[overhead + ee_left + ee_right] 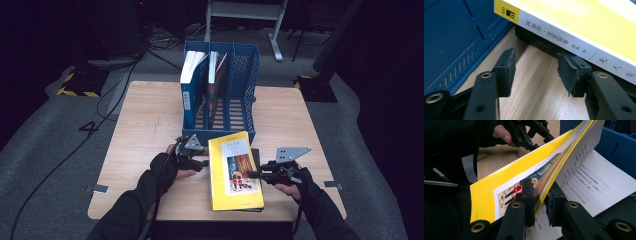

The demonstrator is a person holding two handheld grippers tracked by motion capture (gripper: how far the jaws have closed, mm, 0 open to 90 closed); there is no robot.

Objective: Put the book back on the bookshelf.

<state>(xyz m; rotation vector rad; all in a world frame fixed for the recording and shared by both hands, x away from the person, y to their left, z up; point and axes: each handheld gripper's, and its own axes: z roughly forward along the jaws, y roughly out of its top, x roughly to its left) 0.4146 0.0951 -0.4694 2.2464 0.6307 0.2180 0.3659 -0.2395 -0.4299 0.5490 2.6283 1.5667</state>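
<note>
If I lift further by the cover alone, it could crease or tear, or the yellow book (235, 172) could flop open; it lies at the table's (145, 115) six o'clock edge on a dark book (536, 42). My right gripper (540, 200) pinches that front cover. My left gripper (535, 68) stands half open at the book's nine o'clock, holding nothing.
</note>
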